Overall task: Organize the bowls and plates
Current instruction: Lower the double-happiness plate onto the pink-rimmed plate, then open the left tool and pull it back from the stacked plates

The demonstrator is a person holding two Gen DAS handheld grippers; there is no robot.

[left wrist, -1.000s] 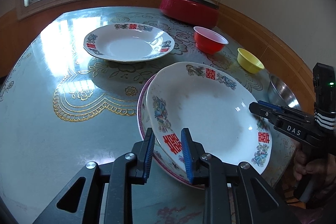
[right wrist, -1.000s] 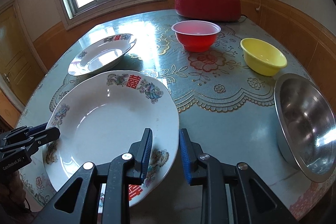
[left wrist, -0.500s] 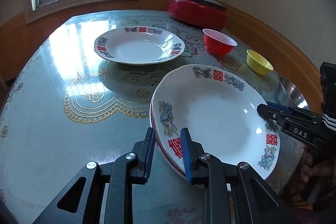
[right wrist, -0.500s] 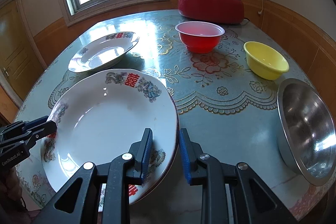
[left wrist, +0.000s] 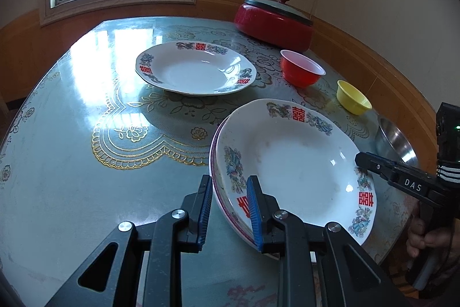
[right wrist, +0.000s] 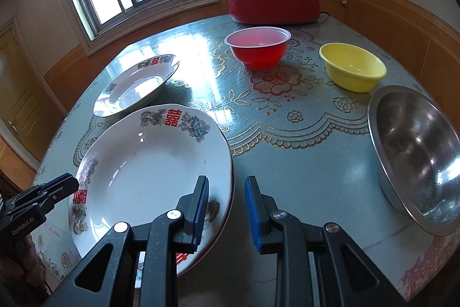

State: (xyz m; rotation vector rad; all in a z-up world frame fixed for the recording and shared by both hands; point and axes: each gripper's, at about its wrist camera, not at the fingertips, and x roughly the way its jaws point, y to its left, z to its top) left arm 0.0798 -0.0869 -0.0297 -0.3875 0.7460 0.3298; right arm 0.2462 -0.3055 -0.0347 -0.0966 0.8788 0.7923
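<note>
Settled since a second ago, the top plate (left wrist: 287, 163) now nests level on the pink-rimmed plate (left wrist: 213, 146) at the table's (left wrist: 86, 105) near edge. Stacking this pair looks done, so next I'd let go and fetch the far plate (left wrist: 195, 68). Left gripper (left wrist: 229, 183) and right gripper (right wrist: 225, 183) each straddle the rim, narrowly gapped — whether the pads pinch it, I cannot tell.

Open table (left wrist: 86, 163) surface: a wide bare stretch from 8 to 11 o'clock of the stacked plates (left wrist: 287, 163), and a clear lane in the right wrist view between that stack and the steel bowl (right wrist: 417, 157) at 3 o'clock. Obstructions: single plate (left wrist: 195, 68) at 11 o'clock; red bowl (right wrist: 258, 48) and yellow bowl (right wrist: 353, 68) at 1 to 2 o'clock; red lidded pot (right wrist: 273, 2) at the far edge, 12 o'clock.
</note>
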